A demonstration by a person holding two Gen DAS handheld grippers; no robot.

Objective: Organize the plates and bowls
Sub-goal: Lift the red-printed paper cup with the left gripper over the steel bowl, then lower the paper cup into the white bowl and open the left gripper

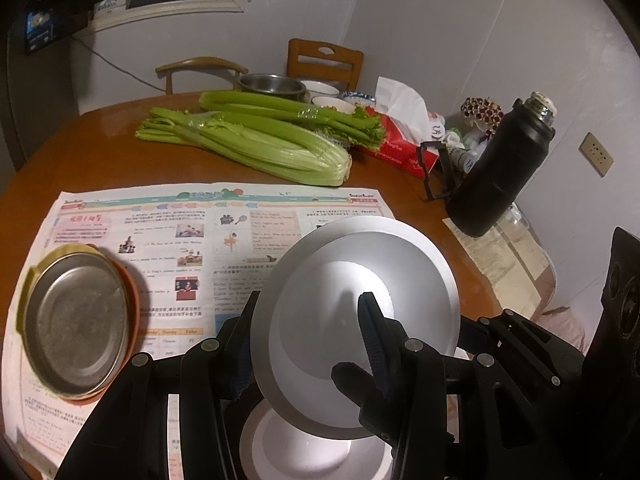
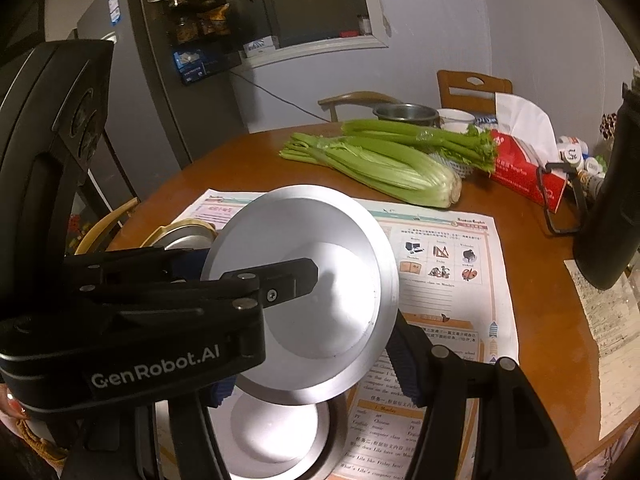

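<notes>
Support surface: a round wooden table with a glossy brown top (image 1: pixel 120 152). A printed, colourful newspaper sheet (image 1: pixel 168 216) lies flat over its near part. Directly on the wood behind the sheet lie two bunches of green celery (image 1: pixel 248 144), side by side and touching. Behind them stand a round steel basin (image 1: pixel 272 84) and small white bowls (image 1: pixel 324 90). To the right of the celery sits a red tissue box with a white tissue protruding (image 1: pixel 396 148). A tall black insulated bottle (image 1: pixel 504 168) stands near the right edge, with small white jars (image 1: pixel 464 156) just beside it. A pale printed paper (image 1: pixel 496 256) lies at the right rim.
</notes>
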